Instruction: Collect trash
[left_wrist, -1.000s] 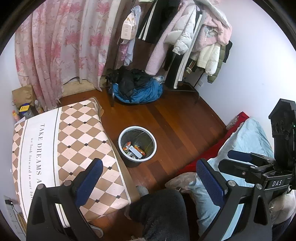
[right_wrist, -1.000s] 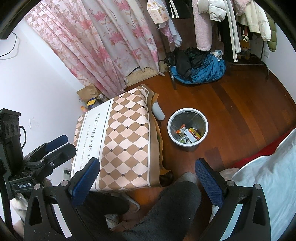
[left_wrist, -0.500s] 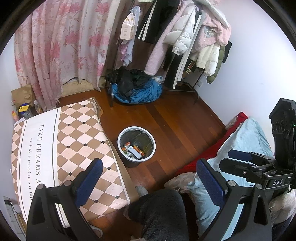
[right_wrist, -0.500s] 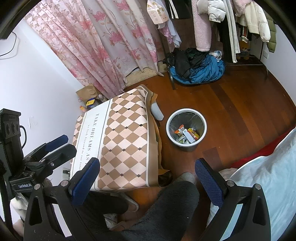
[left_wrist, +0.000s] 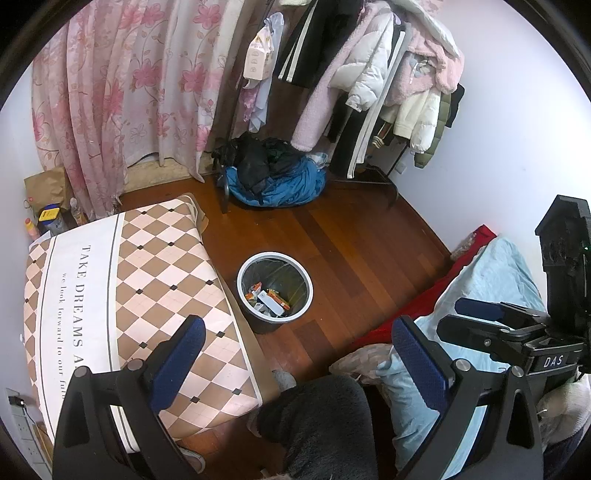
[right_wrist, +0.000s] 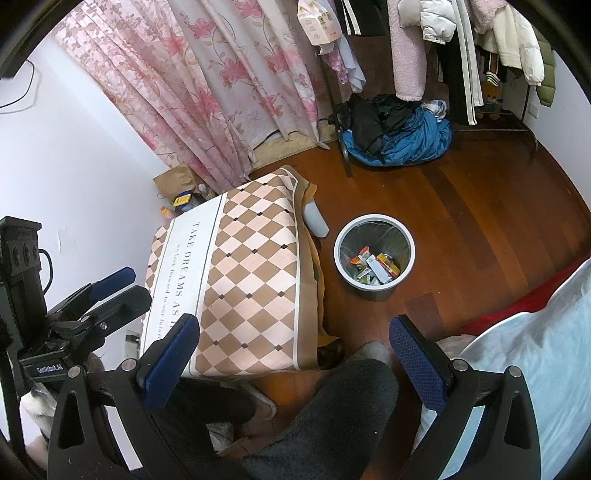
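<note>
A grey trash bin (left_wrist: 274, 291) with a white rim stands on the wooden floor beside the low table; it also shows in the right wrist view (right_wrist: 373, 257). Orange and white wrappers (left_wrist: 269, 298) lie in its bottom (right_wrist: 376, 269). My left gripper (left_wrist: 297, 360) is open and empty, held high above the floor near the bin. My right gripper (right_wrist: 293, 356) is open and empty, held above the person's knee. Each gripper shows at the edge of the other's view, the right one (left_wrist: 487, 325) and the left one (right_wrist: 110, 291).
A low table with a checked cloth (left_wrist: 122, 295) stands left of the bin. A bed with a light blue cover (left_wrist: 491, 288) lies to the right. A clothes rack (left_wrist: 369, 85), a pile of clothes (left_wrist: 273, 177) and pink curtains (left_wrist: 122, 92) fill the back. The person's knee (right_wrist: 332, 413) is below.
Both views drift slightly; the bin sits a little lower and more central. Both grippers stay open and empty.
</note>
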